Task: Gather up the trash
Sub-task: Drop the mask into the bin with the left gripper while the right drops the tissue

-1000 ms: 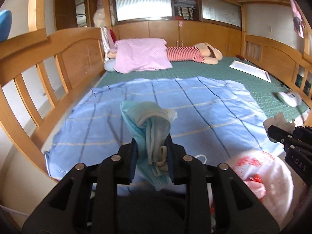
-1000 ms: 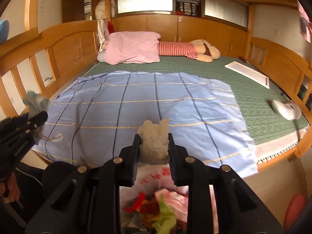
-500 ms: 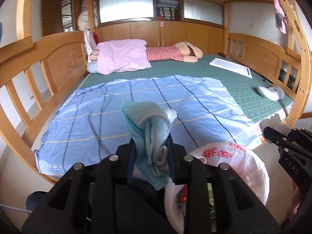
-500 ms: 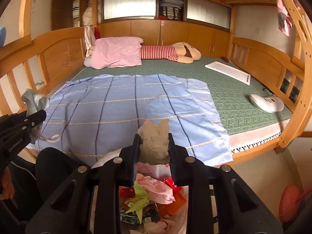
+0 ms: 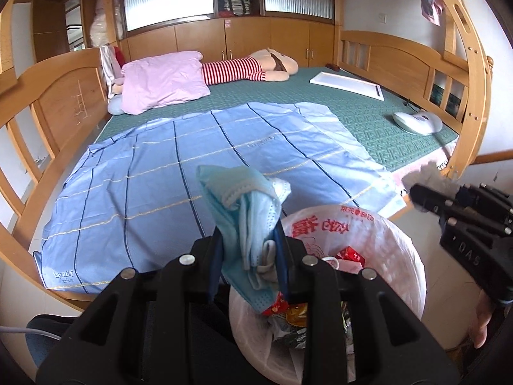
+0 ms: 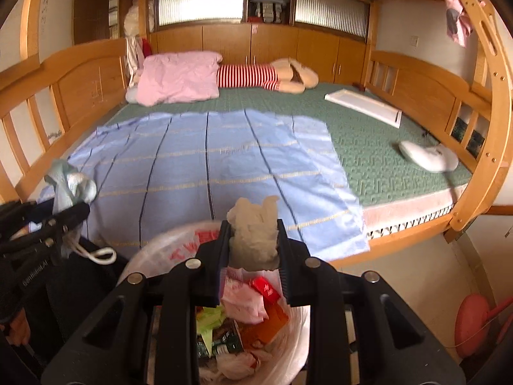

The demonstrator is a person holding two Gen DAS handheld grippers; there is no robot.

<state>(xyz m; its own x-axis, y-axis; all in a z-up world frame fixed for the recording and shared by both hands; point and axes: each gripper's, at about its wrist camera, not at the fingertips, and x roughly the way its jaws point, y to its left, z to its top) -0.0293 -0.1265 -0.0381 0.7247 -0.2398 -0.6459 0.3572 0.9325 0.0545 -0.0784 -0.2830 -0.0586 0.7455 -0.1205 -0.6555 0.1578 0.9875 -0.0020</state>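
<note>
My left gripper [image 5: 248, 256] is shut on a crumpled light-blue face mask [image 5: 243, 205], held over the near left rim of a white trash bag [image 5: 397, 256] with red print. The bag holds wrappers and other rubbish [image 6: 243, 308]. My right gripper [image 6: 253, 240] is shut on a wad of white tissue [image 6: 253, 227] above the bag's open mouth. In the left wrist view the right gripper [image 5: 416, 197] shows at the right edge with the tissue [image 5: 429, 176]. In the right wrist view the left gripper [image 6: 73, 213] with the mask [image 6: 69, 183] shows at the left.
Behind the bag is a wooden bed [image 5: 64, 73] with a blue striped sheet [image 5: 179, 166] on a green mat [image 5: 368, 115]. A pink pillow [image 5: 163, 80], a striped plush toy [image 5: 243, 69], a white board [image 5: 346, 85] and a white device [image 5: 416, 122] lie on it. A red object [image 6: 474, 324] stands on the floor at right.
Both grippers have drifted right and back from the bed, so the trash bag now sits under them. Each keeps its hold on its piece of trash.
</note>
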